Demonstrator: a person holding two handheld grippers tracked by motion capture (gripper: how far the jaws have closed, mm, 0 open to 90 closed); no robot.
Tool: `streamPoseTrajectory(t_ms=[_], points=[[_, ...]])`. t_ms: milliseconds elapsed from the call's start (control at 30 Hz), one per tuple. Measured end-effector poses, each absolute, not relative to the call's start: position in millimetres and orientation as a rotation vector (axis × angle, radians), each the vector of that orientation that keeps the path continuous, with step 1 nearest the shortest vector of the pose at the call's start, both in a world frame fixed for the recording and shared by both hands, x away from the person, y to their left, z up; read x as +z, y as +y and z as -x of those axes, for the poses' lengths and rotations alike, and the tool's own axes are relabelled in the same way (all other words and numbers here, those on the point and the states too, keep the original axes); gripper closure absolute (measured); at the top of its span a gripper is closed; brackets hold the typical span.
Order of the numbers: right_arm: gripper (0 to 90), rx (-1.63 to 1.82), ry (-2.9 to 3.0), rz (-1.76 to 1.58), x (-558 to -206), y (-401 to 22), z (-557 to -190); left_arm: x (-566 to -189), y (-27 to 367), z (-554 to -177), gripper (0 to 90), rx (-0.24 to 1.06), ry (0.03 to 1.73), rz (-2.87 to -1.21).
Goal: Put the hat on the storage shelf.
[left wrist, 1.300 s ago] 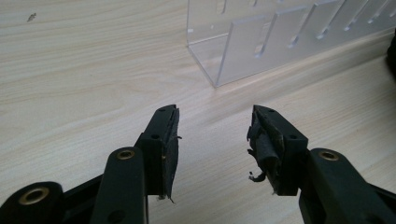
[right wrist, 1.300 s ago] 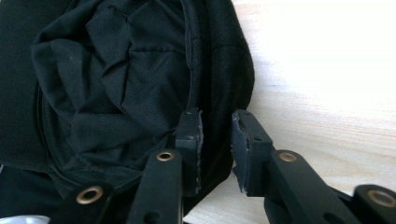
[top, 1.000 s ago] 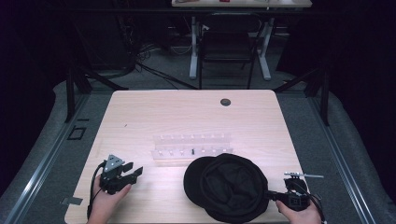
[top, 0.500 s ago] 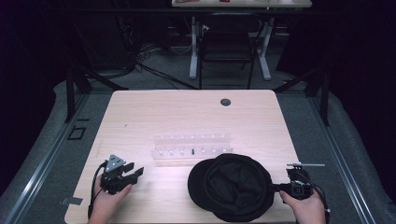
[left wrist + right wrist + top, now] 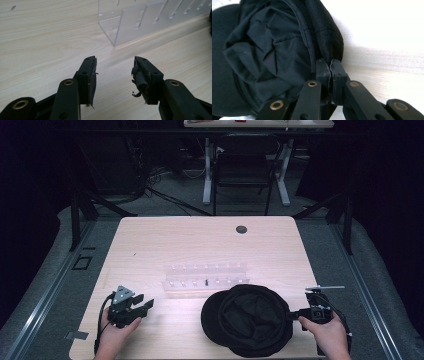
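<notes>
Pale wood-grain surface (image 5: 200,245), rectangular, with a dark round grommet (image 5: 241,229) near its far edge; grey floor around it, dark room beyond

Left tongs (image 5: 113,75): held in the person's left hand (image 5: 112,336) at the near left of the surface; jaws well apart, nothing between them, only bare wood showing in the gap; worn pads with frayed edges; grey three-cornered plate on top in the high view

Right tongs (image 5: 329,67): held in the person's right hand (image 5: 327,334) at the near right; jaws pressed together on the fabric edge of the black cap

Black cap (image 5: 247,320): lying upside down on the surface near the front edge, right of centre, crumpled lining facing up, brim toward the left; its right edge pinched in the right tongs

Clear acrylic rack (image 5: 206,276): slotted, standing near mid-surface just beyond the cap; one small dark item in it, too small to identify; its near corner lies ahead of the left tongs, apart from them

Desk frame and chair (image 5: 244,172): on the floor beyond the far edge
</notes>
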State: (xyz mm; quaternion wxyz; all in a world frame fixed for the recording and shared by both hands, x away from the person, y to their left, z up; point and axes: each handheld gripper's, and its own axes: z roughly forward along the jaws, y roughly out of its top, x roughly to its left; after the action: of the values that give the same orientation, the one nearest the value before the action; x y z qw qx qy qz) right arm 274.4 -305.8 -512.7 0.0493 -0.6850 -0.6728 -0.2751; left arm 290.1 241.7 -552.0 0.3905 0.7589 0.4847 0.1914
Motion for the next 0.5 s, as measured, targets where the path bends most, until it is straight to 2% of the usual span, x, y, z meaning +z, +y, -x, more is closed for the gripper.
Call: streamPoseTrajectory(t_ms=[500], points=[[87.9,-0.885,-2.102,2.013,-479.4,-299.8,-273.5,-552.4,242.7,-289.9,53.2,0.482,1.237,-1.925]])
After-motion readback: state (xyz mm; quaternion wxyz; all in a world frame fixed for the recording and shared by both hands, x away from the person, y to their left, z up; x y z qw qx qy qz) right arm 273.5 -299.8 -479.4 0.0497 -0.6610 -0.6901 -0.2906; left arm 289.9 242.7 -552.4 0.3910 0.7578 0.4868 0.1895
